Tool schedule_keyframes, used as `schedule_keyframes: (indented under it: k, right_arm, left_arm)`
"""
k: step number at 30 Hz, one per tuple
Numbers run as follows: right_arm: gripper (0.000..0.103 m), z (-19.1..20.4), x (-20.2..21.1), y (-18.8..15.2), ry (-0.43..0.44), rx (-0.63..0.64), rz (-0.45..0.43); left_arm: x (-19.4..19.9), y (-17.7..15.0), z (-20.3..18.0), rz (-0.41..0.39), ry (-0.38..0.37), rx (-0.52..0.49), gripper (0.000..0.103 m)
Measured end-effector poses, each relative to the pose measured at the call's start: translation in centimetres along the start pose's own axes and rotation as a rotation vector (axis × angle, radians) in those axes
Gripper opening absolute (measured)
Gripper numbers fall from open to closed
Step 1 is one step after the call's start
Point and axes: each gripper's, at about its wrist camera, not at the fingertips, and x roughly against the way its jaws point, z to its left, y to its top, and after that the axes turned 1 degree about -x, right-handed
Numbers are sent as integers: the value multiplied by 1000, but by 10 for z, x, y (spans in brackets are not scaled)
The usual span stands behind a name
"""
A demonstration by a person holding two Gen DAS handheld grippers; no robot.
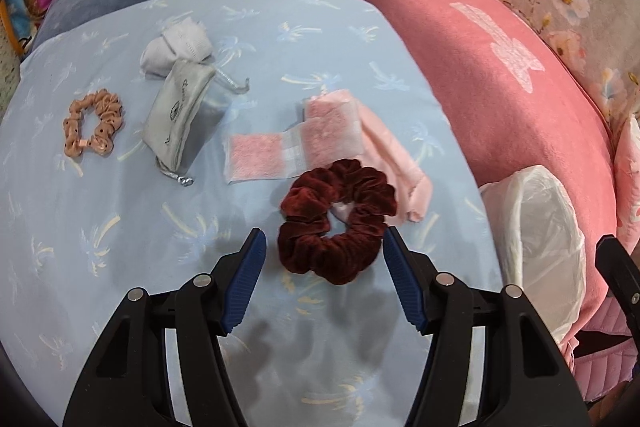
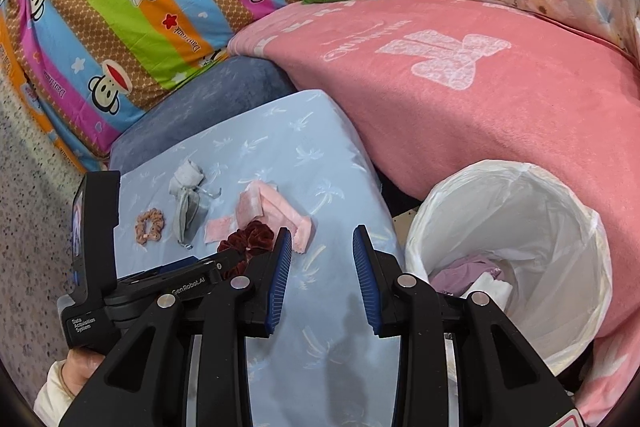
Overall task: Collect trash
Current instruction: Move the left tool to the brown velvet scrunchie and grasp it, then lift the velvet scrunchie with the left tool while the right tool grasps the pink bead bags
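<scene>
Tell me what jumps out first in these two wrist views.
The dark red velvet scrunchie lies on the light blue palm-print sheet, right ahead of the open left gripper. To its right stands a white-lined trash bin against the pink blanket, with something purple and something white already inside. The right gripper is open and empty over the sheet.

Left wrist view looks down, close over the blue sheet [image 1: 120,211]; right view sits higher, sharing it lower left.
</scene>
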Motion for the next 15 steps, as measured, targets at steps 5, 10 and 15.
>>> schedule_keyframes:
  k: [5, 10, 15]
  right_arm:
    - [32, 10, -13, -2, 6, 10, 30]
    - [32, 19, -27, -4, 9, 19, 57]
    - [32, 25, -40, -4, 10, 29, 80]
  left_arm:
    - [-10, 0, 7, 19, 2, 8, 57]
    - [-20, 2, 13, 44, -15, 19, 48]
    - [-25, 2, 17, 64, -52, 21, 20]
